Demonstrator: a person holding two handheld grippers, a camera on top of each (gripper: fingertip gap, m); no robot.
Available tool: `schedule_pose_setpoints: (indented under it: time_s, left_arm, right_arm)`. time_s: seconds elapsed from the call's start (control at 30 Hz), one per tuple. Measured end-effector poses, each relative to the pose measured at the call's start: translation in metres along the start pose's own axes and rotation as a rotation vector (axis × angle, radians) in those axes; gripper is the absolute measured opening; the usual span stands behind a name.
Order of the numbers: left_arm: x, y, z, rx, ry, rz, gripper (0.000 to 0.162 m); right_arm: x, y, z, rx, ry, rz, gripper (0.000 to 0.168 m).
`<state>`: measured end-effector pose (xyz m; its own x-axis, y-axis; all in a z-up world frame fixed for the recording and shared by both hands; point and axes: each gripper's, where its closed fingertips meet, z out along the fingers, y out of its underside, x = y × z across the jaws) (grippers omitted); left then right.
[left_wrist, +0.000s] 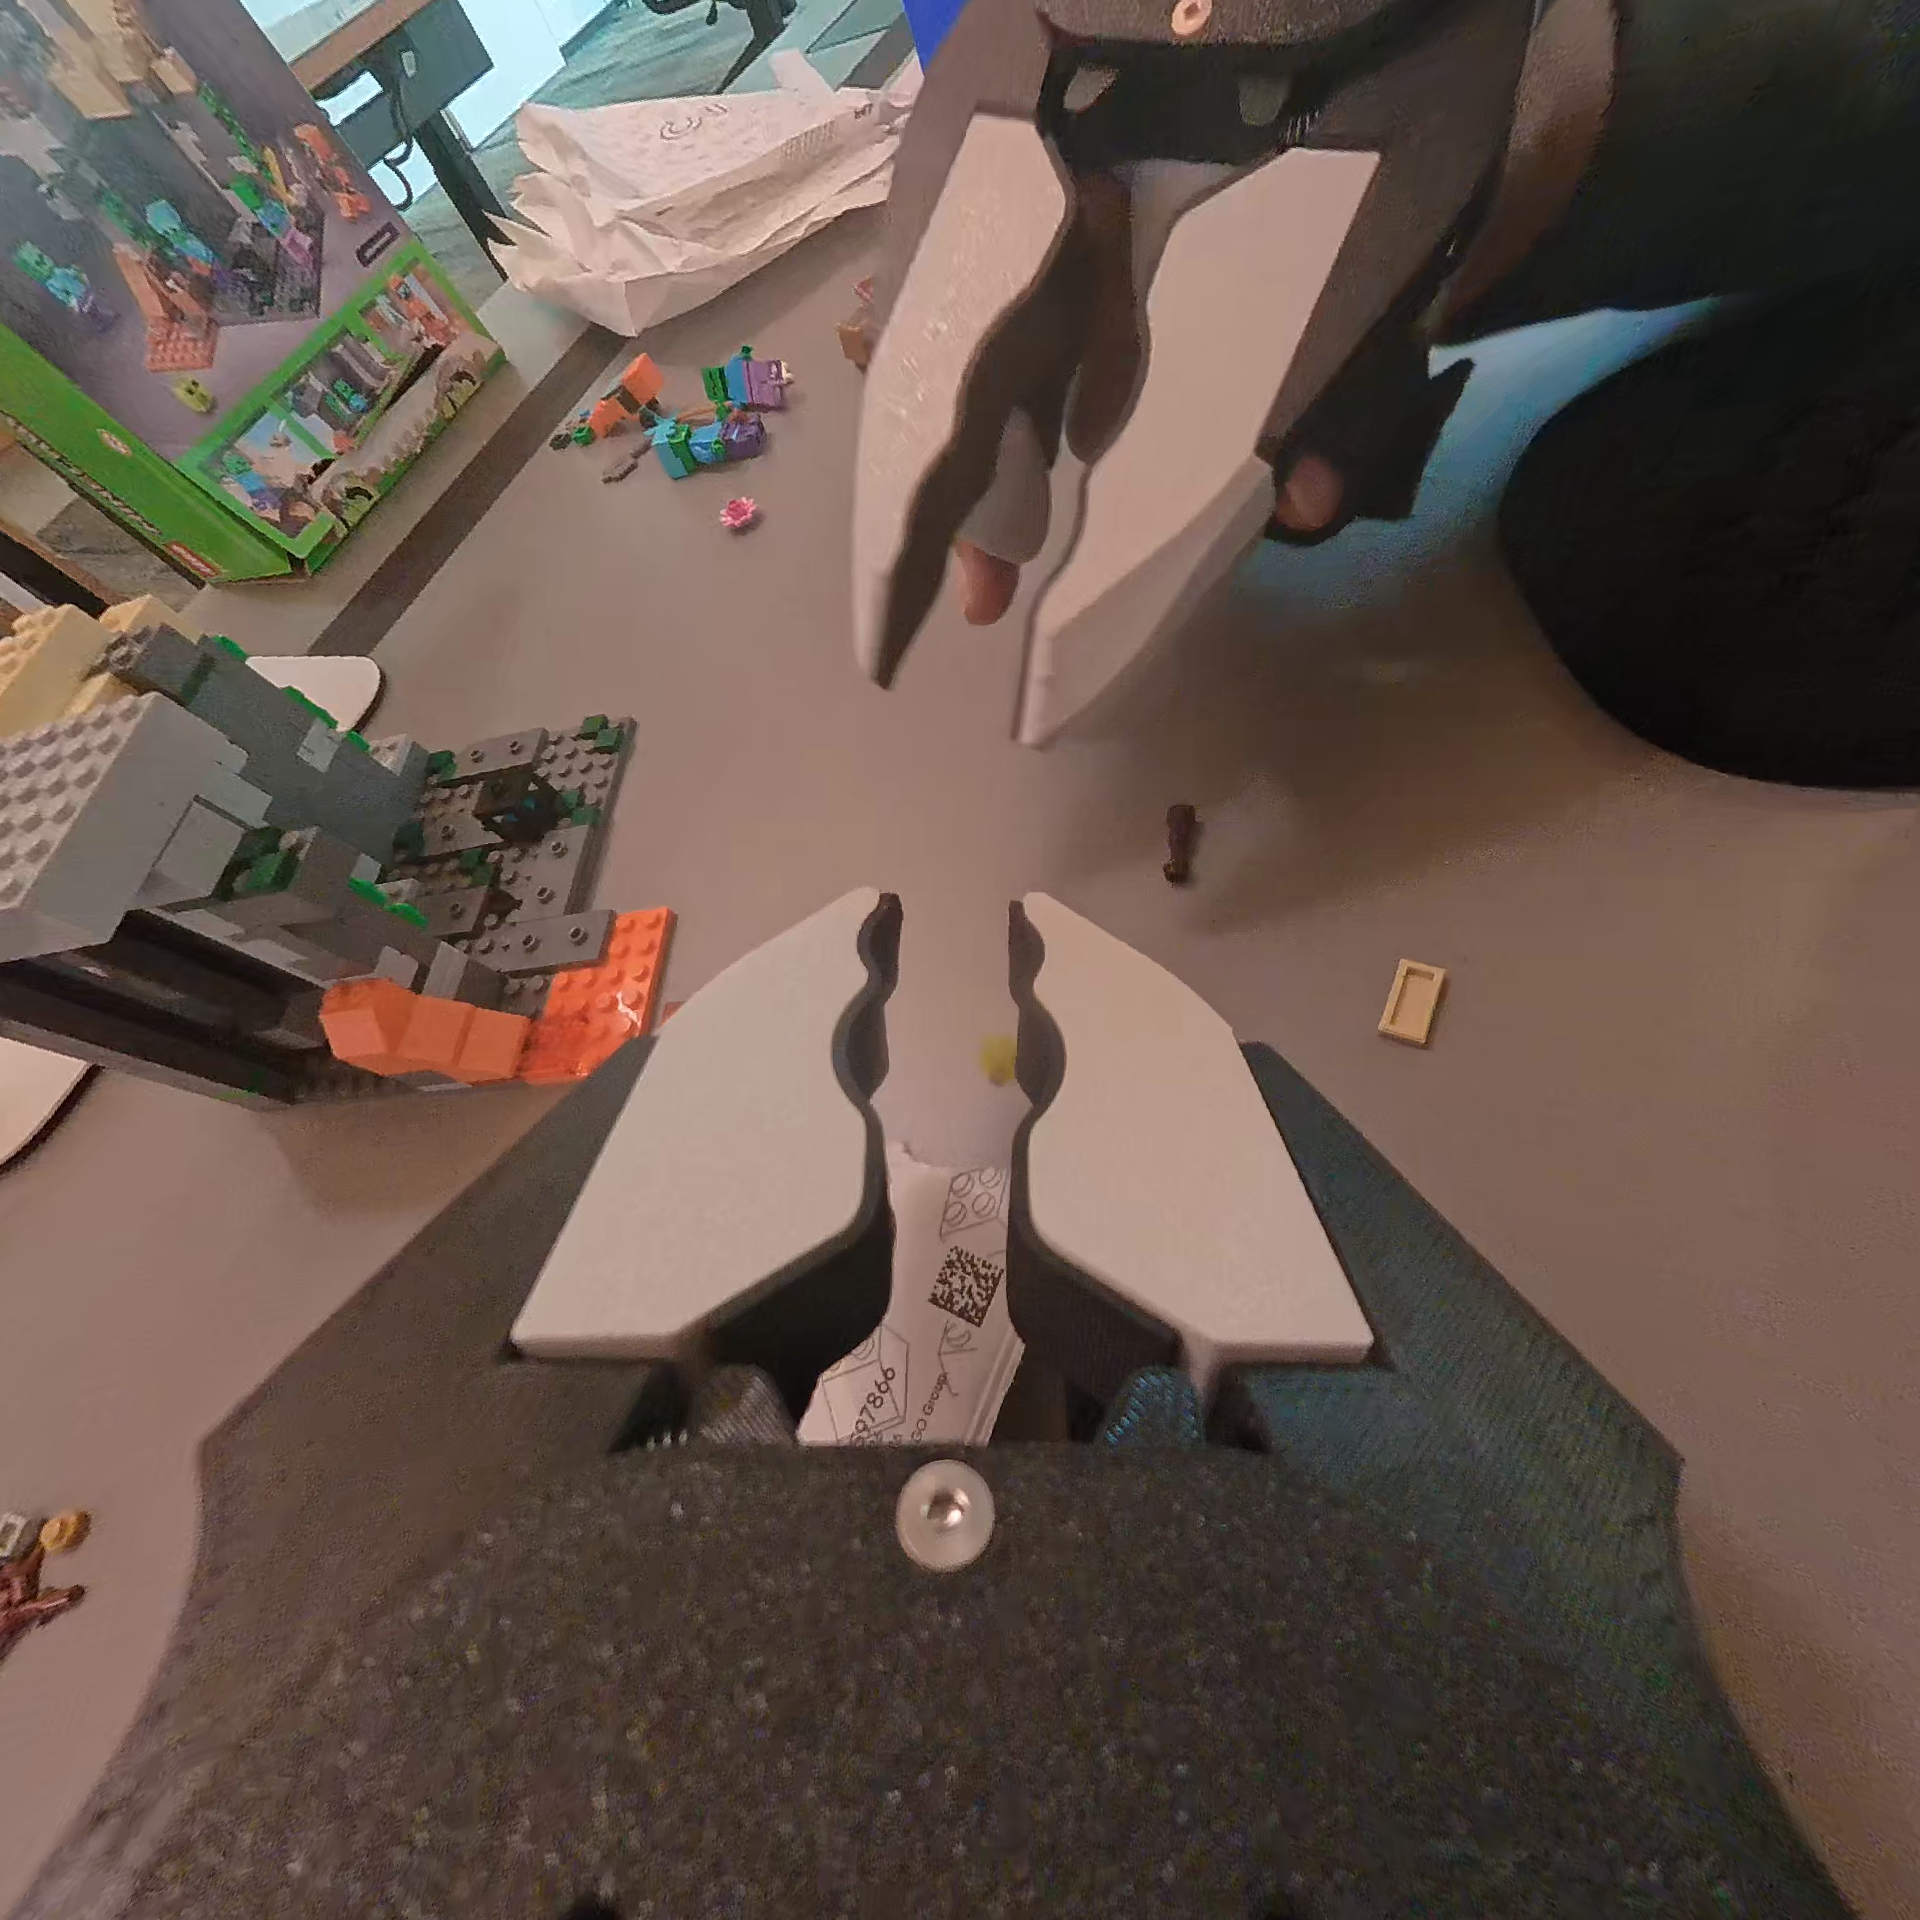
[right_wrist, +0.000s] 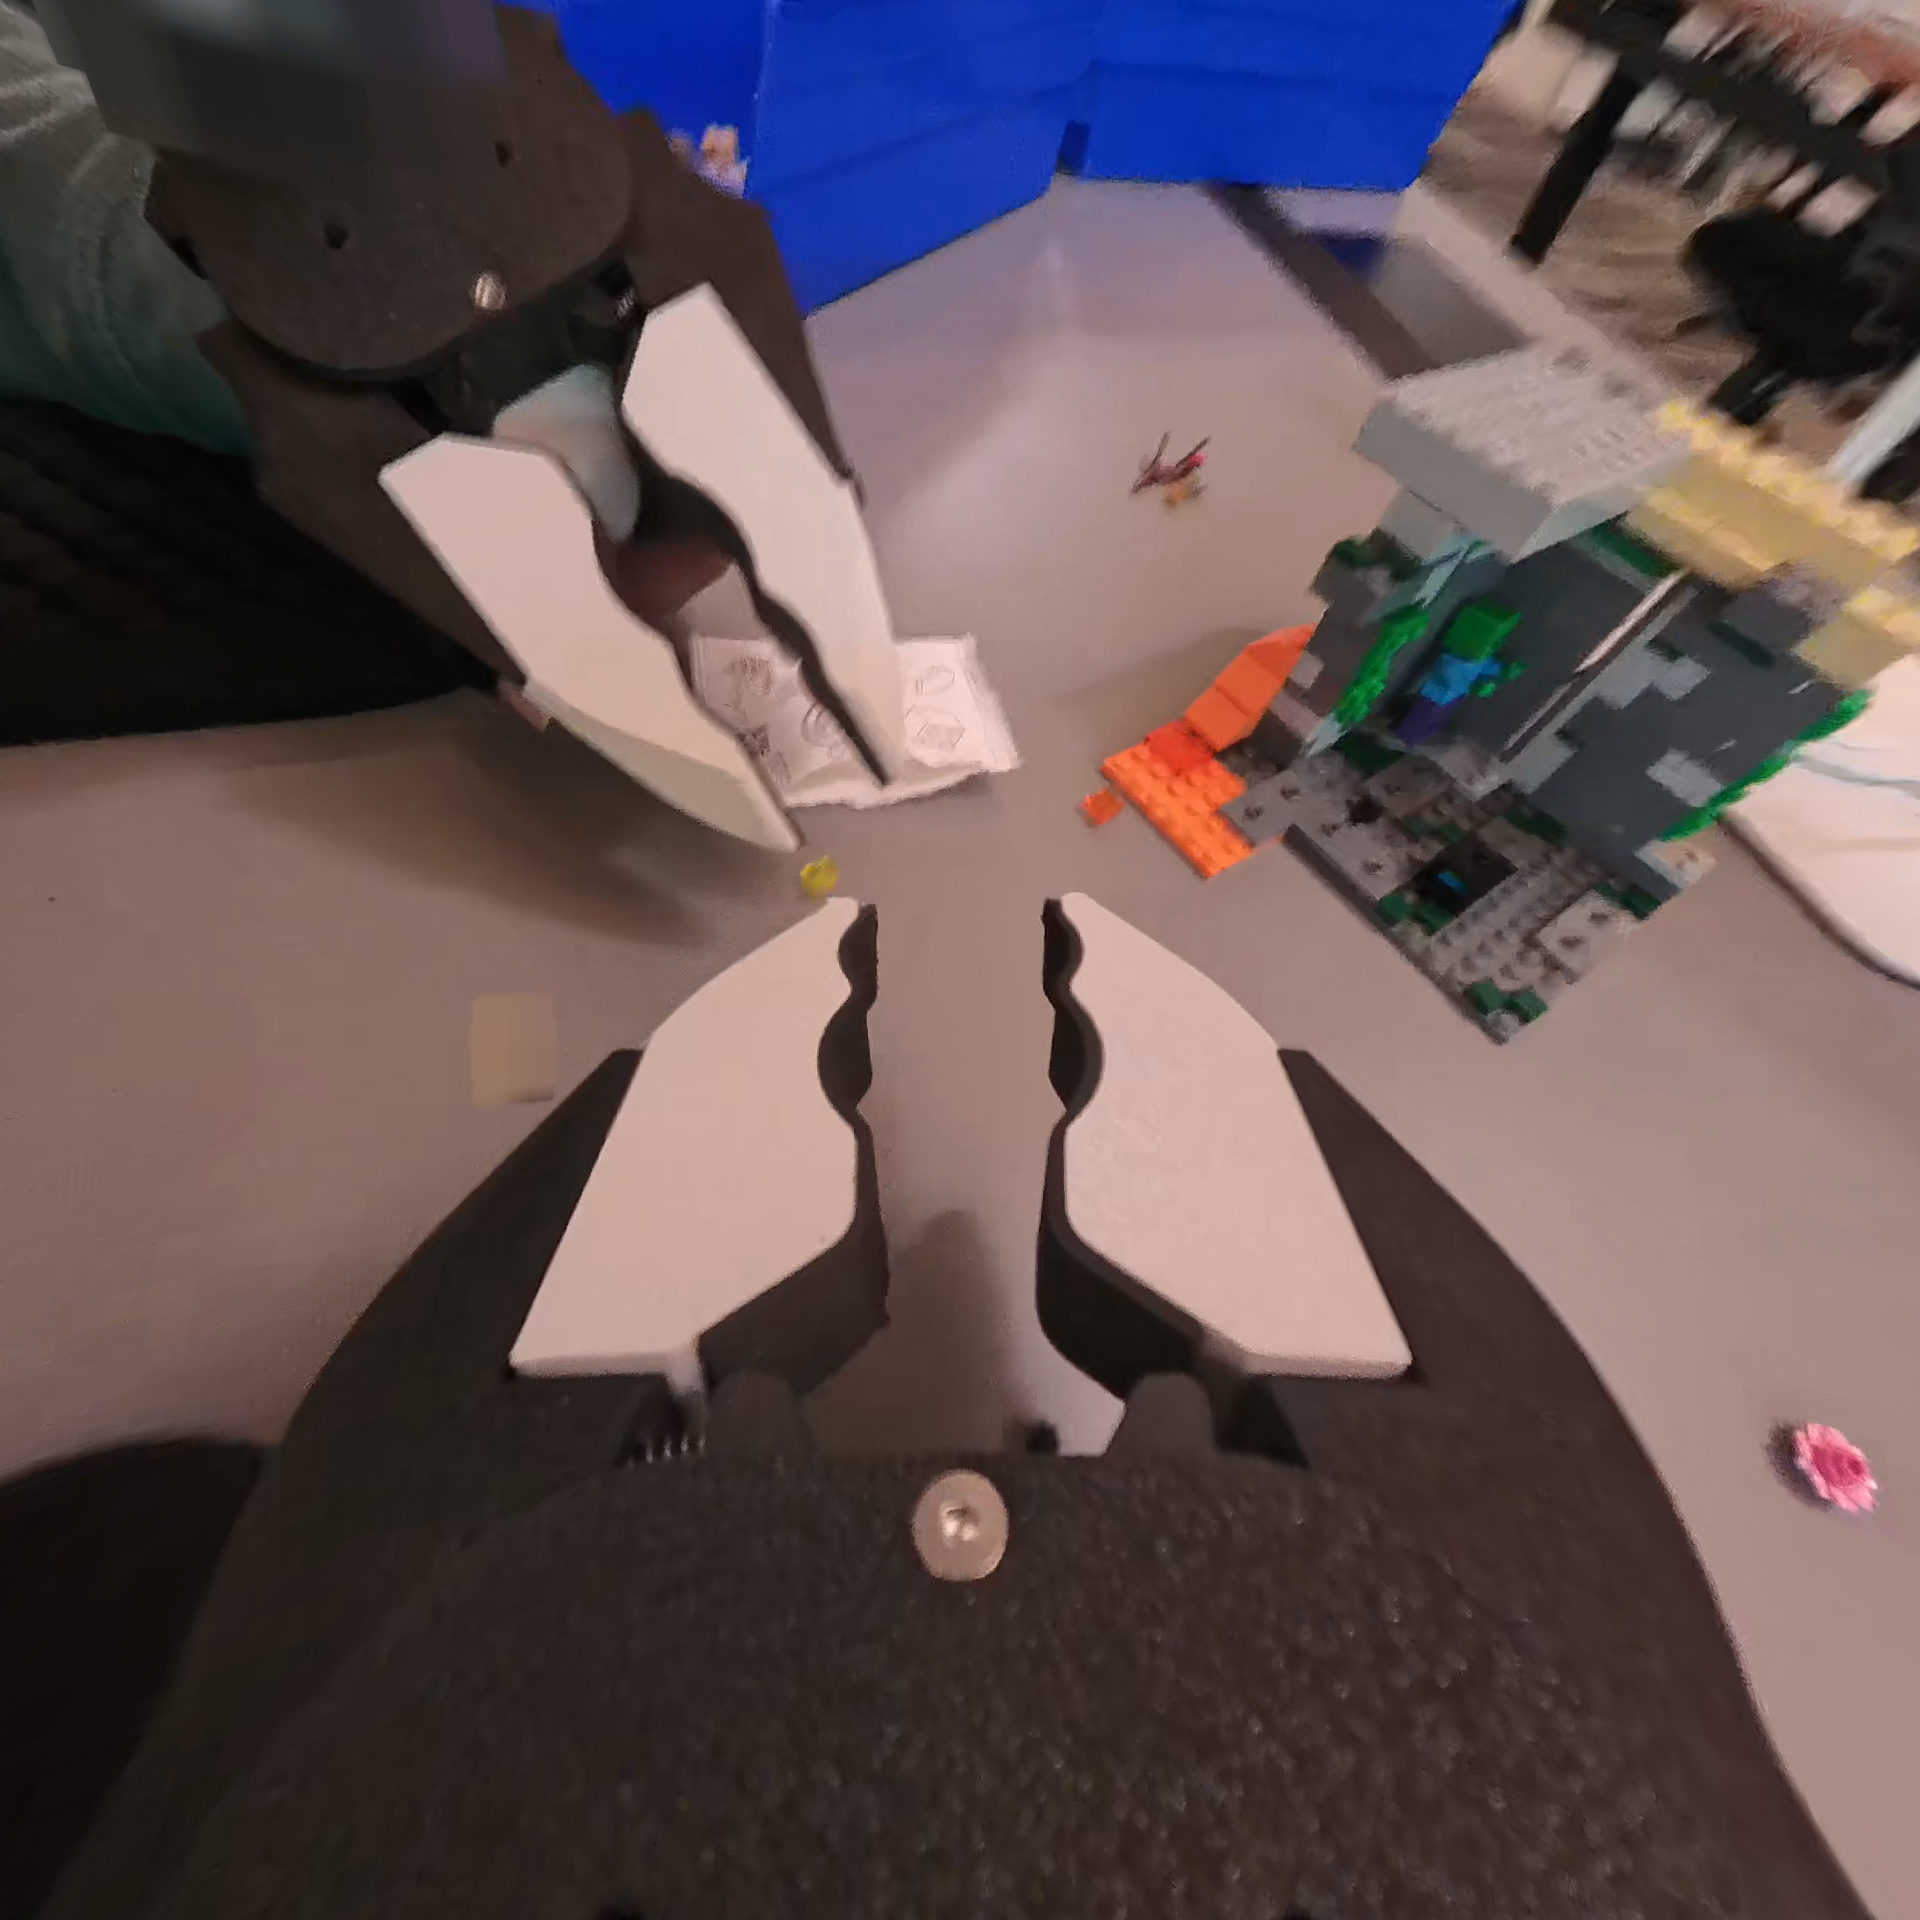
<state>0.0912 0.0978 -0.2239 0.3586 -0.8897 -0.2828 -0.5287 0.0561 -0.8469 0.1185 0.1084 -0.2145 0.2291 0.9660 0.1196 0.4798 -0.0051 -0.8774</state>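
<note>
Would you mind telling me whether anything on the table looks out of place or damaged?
A torn-open white paper bag lies under the left gripper. Loose pieces lie scattered: a yellow stud, a tan tile, and a pink flower.

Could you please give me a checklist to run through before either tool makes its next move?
1. Left tool empty, jaws apart: ok.
2. Right tool empty, jaws apart: ok.
3. The two tools face tip to tip with a gap between them: ok.
4. Small yellow piece lies loose on the table, untouched: ok.
5. Paper bag free of the left tool: cannot tell.
6. Brick model stands apart from both tools: ok.
</note>
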Motion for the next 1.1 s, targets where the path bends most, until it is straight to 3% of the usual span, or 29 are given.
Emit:
schedule_pose_setpoints:
  time_s: [0.17,0.3,0.37,0.73,0.87,1.1]
  left_arm:
    - [-0.009,0.0,-0.002,0.001,-0.041,-0.001,0.016]
    - [-0.029,0.002,-0.007,0.012,-0.083,-0.047,0.016]
    - [-0.039,0.004,-0.01,0.016,-0.111,-0.047,0.015]
    - [-0.062,0.012,-0.018,0.032,-0.138,-0.017,0.014]
    - [-0.07,0.019,-0.019,0.029,-0.153,-0.03,0.011]
    - [-0.083,0.025,-0.024,0.066,-0.194,-0.052,0.007]
  right_arm:
    - [-0.034,0.037,-0.008,-0.253,-0.225,-0.058,0.029]
    - [-0.041,0.049,-0.001,-0.353,-0.203,-0.137,0.021]
    - [-0.04,0.048,0.002,-0.353,-0.176,-0.147,0.004]
    - [-0.061,0.003,0.026,-0.114,-0.143,-0.186,0.0]
    - [-0.031,-0.001,0.017,-0.062,-0.054,-0.086,0.019]
    - [0.065,0.017,-0.021,-0.05,0.338,0.093,0.019]
